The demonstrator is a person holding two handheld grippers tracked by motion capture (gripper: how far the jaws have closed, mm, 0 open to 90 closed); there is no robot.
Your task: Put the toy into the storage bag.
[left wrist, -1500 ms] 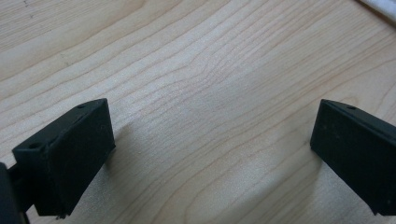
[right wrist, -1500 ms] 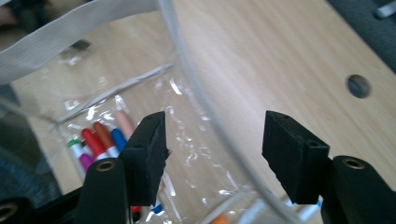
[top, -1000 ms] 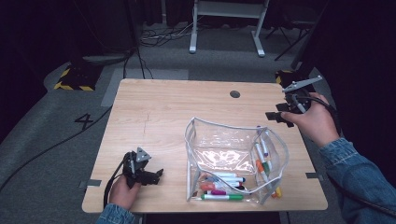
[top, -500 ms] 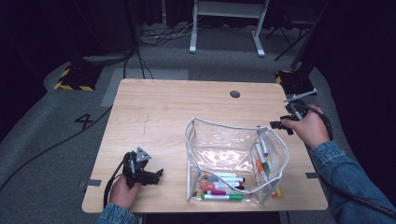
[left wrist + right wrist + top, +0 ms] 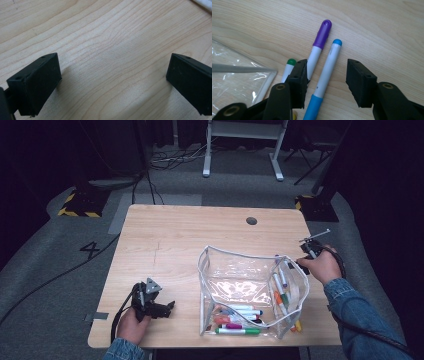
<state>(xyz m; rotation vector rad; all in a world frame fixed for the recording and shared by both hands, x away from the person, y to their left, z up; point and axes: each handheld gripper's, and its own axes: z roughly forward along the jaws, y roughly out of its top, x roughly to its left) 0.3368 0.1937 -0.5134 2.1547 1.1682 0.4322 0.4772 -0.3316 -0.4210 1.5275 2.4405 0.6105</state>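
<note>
Right tool [image 5: 325,82] half-open, jaws just closing astride blue marker [image 5: 325,75], not gripping; light, slick, rigid, take mid-barrel

Blue-capped marker [image 5: 325,75]: white barrel, blue lower end, flat on the desk [image 5: 374,32], cap pointing away, flanked by the fingers [image 5: 297,80] but apparently untouched. Purple-capped marker [image 5: 318,47] just beside it, nearly parallel, with a green-capped marker [image 5: 288,67] next over. All three close by the clear pouch [image 5: 242,82], corner against the green one, perhaps.
</note>
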